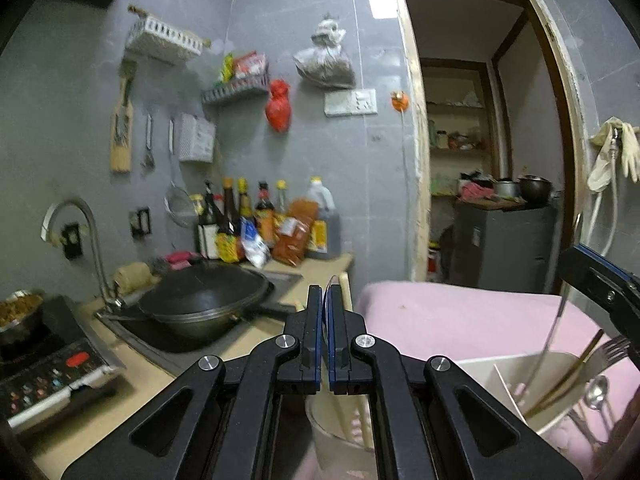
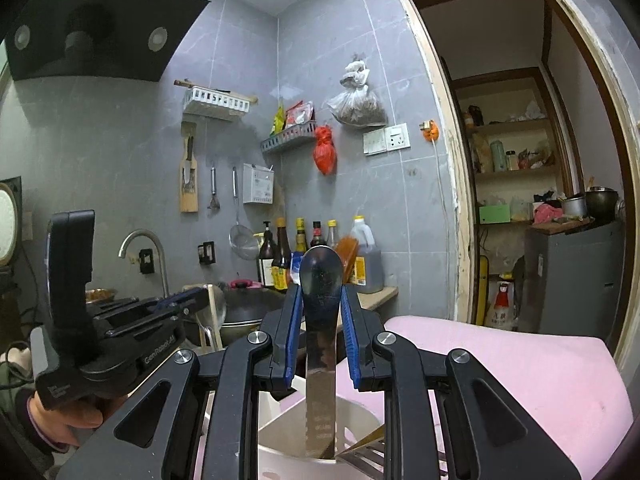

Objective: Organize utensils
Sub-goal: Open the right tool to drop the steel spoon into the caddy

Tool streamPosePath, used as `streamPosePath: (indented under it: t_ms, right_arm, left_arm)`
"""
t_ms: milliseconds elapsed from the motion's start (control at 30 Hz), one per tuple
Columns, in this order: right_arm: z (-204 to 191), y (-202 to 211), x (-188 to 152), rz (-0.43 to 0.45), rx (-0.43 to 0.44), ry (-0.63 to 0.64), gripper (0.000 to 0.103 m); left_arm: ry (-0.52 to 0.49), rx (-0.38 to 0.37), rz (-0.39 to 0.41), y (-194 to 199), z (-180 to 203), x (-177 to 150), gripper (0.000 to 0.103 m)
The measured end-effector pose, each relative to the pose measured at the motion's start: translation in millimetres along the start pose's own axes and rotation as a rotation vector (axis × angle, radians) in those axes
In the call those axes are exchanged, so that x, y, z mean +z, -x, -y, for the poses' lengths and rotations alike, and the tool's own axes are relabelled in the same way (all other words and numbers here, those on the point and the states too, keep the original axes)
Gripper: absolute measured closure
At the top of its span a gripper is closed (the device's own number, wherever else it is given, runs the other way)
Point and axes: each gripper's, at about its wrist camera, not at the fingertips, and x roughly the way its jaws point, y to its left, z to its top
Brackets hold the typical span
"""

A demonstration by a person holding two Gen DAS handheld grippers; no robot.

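My left gripper [image 1: 325,300] is shut on a thin steel utensil seen edge-on [image 1: 327,292], held above a white cup with chopsticks [image 1: 344,428]. My right gripper [image 2: 321,300] is shut on the broad steel handle of a spoon-ended utensil [image 2: 320,360], whose lower end stands in the white divided utensil holder [image 2: 356,412]. That holder [image 1: 532,364] also shows in the left wrist view, with a fork [image 1: 614,350], a small spoon [image 1: 596,390] and a gold-coloured utensil [image 1: 568,380] in it. The right gripper [image 1: 600,280] shows at the right edge there; the left gripper [image 2: 192,300] shows at left in the right wrist view.
A pink cloth [image 1: 460,316] covers the surface under the holder. A black wok [image 1: 204,300] sits in the sink by the tap [image 1: 88,232]. An induction cooker [image 1: 52,368] stands at left. Sauce bottles [image 1: 260,220] line the back wall. A doorway [image 1: 480,140] opens at right.
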Motion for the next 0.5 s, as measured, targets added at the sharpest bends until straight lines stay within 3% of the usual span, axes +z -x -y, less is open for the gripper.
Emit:
streamPosePath:
  t_ms: [500]
  right_arm:
    - [-3,2,4,-0.018,-0.004,0.004,0.080]
  left_arm:
    - [0.189,-0.208,-0.125,4,-20,10,0.097]
